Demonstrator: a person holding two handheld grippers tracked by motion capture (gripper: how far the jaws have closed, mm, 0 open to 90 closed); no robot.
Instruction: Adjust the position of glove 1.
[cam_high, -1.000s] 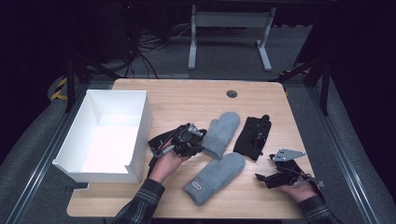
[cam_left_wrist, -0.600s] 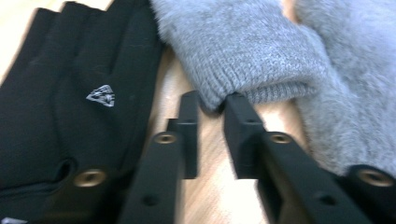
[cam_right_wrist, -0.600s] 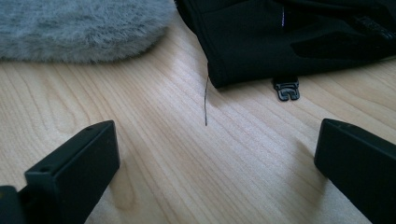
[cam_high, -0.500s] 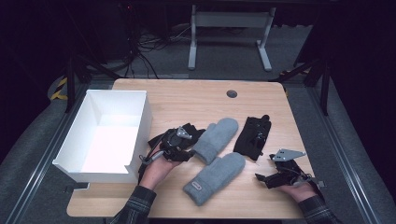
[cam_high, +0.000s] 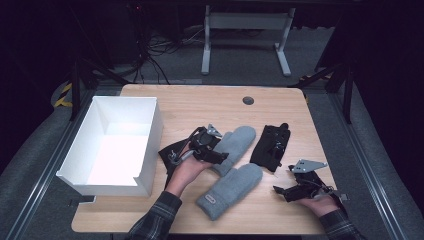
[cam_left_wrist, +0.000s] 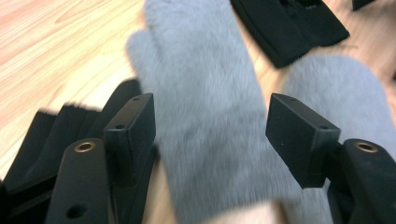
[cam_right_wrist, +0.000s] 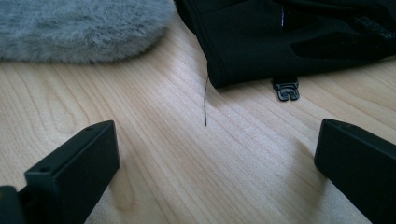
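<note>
High view: left tongs (cam_high: 218, 156), jaws just spreading, stand released over the grey mitten (cam_high: 234, 145); right tongs (cam_high: 286, 186) gape empty on the bench (cam_high: 200, 100).

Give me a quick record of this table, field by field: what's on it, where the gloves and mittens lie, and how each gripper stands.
table: light wood
box: white box, open top, at the table's left
grey mittens: far mitten and near mitten at centre
black gloves: one right of the mittens, one beside the box
left gripper: jaws just been opening, apart over the far mitten, not pressing it
right gripper: open, nothing between the jaws
</note>
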